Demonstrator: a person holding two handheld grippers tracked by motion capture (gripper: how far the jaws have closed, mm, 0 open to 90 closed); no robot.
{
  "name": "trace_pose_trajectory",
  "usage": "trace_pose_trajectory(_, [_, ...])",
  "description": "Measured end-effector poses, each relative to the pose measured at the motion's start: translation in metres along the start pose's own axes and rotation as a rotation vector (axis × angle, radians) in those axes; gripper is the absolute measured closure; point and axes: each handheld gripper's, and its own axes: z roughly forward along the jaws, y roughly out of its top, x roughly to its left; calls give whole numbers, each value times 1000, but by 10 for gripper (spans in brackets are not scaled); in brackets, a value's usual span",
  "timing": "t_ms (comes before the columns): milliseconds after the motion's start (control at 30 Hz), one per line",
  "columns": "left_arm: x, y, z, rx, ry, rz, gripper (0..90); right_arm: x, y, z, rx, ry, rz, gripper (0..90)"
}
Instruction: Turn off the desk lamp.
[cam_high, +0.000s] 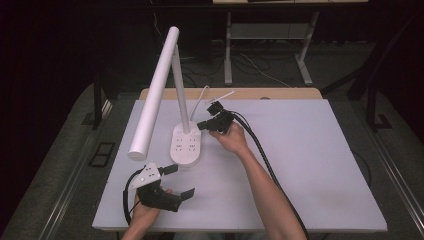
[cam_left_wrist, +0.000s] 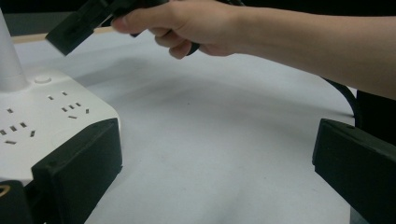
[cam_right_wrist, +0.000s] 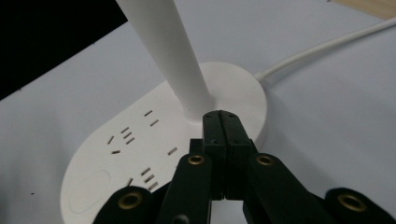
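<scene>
A white desk lamp stands on the white board, its oval base (cam_high: 186, 145) dotted with socket slots and a thin stem (cam_high: 182, 100) carrying a long tube head (cam_high: 155, 90). My right gripper (cam_high: 201, 125) is shut with nothing between its jaws, its tip just above the base (cam_right_wrist: 140, 149) beside the foot of the stem (cam_right_wrist: 173, 51). The left gripper (cam_high: 179, 181) sits open at the front of the base. In the left gripper view its left jaw lies close against the base edge (cam_left_wrist: 46, 121), and the right gripper (cam_left_wrist: 74, 28) hovers beyond.
The lamp's white cable (cam_right_wrist: 322, 46) runs off the back of the base toward the wooden table edge (cam_high: 280, 93). The white board (cam_high: 310, 165) spreads wide to the right of my right forearm. The lamp head overhangs the board's left side.
</scene>
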Motion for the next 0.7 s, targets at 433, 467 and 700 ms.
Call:
trace_pose_trajectory(433, [-1, 0, 1, 1, 2, 4, 3, -2, -8, -63, -63, -1, -5, 899])
trace_pose_trajectory(467, [-2, 0, 1, 2, 2, 4, 3, -2, -8, -63, -63, -1, -5, 899])
trace_pose_trajectory(700, [-2, 0, 3, 5, -1, 3, 4, -7, -24, -91, -85, -15, 2, 876])
